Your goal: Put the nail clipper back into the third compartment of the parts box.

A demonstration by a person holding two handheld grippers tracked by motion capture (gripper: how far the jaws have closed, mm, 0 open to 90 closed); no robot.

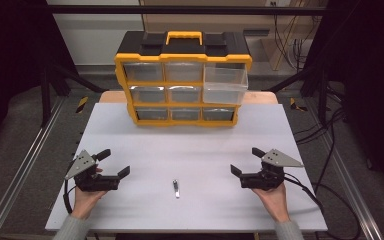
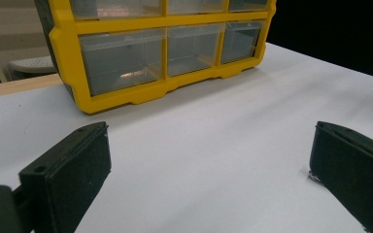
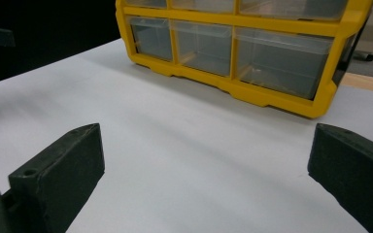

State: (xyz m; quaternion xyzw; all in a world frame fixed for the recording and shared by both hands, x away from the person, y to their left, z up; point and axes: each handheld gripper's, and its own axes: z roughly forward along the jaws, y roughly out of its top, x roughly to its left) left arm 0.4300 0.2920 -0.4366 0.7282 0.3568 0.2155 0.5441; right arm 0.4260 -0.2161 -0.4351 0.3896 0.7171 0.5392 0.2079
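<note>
Left gripper (image 1: 114, 164): resting low at the desk's (image 1: 130, 145) near left, fingers (image 2: 68, 170) standing wide apart, holding nothing.
Right gripper (image 1: 246, 161): sitting at the near right, fingers (image 3: 58, 174) likewise spread and empty.
Small metal piece (image 1: 177, 188): lying flat on the desk between both grippers, untouched.
Yellow drawer cabinet (image 1: 182, 80): standing at the far edge, its top-right drawer (image 1: 224, 84) sticking out.

Each hand wears a grey knit sleeve and carries a black gripper, the left gripper (image 1: 115, 163) and right gripper (image 1: 246, 161) alike, with blocky black jaws, a grey three-cornered plate on top and a trailing black cable.
</note>
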